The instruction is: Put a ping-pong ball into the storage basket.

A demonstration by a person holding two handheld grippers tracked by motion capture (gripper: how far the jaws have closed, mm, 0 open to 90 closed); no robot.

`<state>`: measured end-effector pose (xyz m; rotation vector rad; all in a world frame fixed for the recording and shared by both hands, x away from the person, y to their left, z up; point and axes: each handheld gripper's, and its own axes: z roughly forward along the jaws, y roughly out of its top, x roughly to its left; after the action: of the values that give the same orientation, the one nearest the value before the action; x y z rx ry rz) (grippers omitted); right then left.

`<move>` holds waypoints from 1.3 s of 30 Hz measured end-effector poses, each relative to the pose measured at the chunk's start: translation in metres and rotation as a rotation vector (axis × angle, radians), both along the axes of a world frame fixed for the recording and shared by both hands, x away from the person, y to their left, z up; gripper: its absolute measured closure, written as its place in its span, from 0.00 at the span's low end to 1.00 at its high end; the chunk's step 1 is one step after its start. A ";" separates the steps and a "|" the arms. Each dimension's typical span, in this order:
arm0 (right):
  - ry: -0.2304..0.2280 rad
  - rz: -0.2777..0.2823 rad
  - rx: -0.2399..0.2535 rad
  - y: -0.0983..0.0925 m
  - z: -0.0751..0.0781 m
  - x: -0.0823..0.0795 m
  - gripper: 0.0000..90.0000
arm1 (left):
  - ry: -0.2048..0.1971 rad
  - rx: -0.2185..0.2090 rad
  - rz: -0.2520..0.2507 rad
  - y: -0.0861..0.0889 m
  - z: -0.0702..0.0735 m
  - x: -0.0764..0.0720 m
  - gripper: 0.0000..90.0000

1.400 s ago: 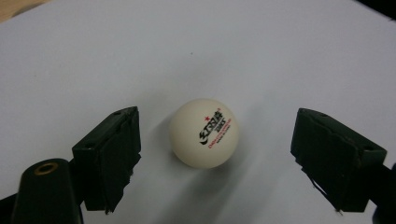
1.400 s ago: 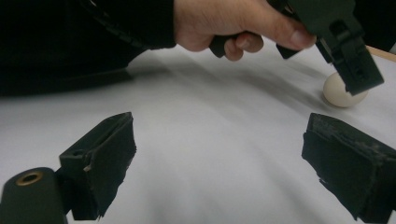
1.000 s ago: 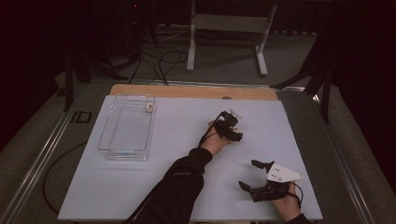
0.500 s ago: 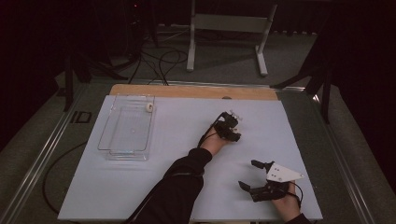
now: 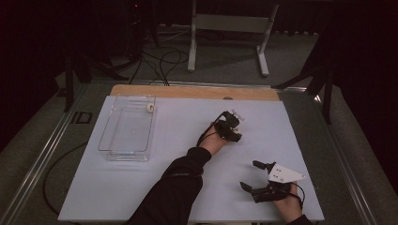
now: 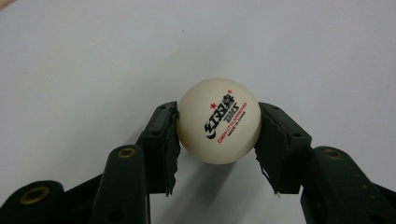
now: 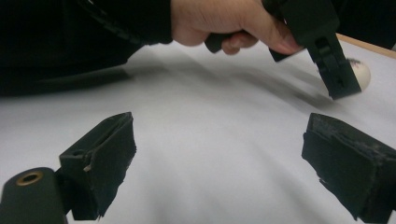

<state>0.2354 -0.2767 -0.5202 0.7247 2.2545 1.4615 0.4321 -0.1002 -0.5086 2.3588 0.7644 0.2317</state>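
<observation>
A white table-tennis ball (image 6: pixel 218 120) with a red star and black lettering rests on the white table sheet (image 5: pixel 155 183). My left gripper (image 6: pixel 218 140) is shut on it, a pad pressed to each side. From above, that gripper (image 5: pixel 234 118) sits right of the table's middle, with the ball (image 5: pixel 237 114) at its tip. In the right gripper view the left gripper (image 7: pixel 334 70) and the ball (image 7: pixel 362 72) show at the upper right. My right gripper (image 5: pixel 251 174) lies near the front right edge, open, with bare sheet between its jaws (image 7: pixel 219 154).
A clear plastic tray (image 5: pixel 105 136) stands at the back left, with a second small white ball (image 5: pixel 150 108) in its far right corner. A wooden strip (image 5: pixel 187 91) runs along the table's far edge. A metal stand (image 5: pixel 225 28) and cables are on the floor beyond.
The left gripper's jaws have drawn in around the ball and the hand has shifted slightly. The right gripper has stayed where it was.
</observation>
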 end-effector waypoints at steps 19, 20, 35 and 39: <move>-0.004 -0.002 -0.008 0.001 0.000 0.000 0.11 | 0.008 0.028 -0.095 0.020 0.026 -0.018 0.59; -0.003 -0.002 -0.007 0.001 0.000 0.000 0.11 | 0.007 0.028 -0.093 0.022 0.027 -0.019 0.59; -0.011 -0.008 -0.018 0.002 0.000 -0.001 0.11 | 0.005 0.058 -0.126 0.051 0.037 -0.040 0.59; -0.014 -0.007 -0.016 0.002 0.000 -0.001 0.11 | -0.003 0.070 -0.125 0.058 0.039 -0.044 0.58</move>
<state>0.2348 -0.2749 -0.5199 0.7143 2.2491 1.4389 0.3881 -0.0422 -0.4693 2.4613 0.6135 0.2119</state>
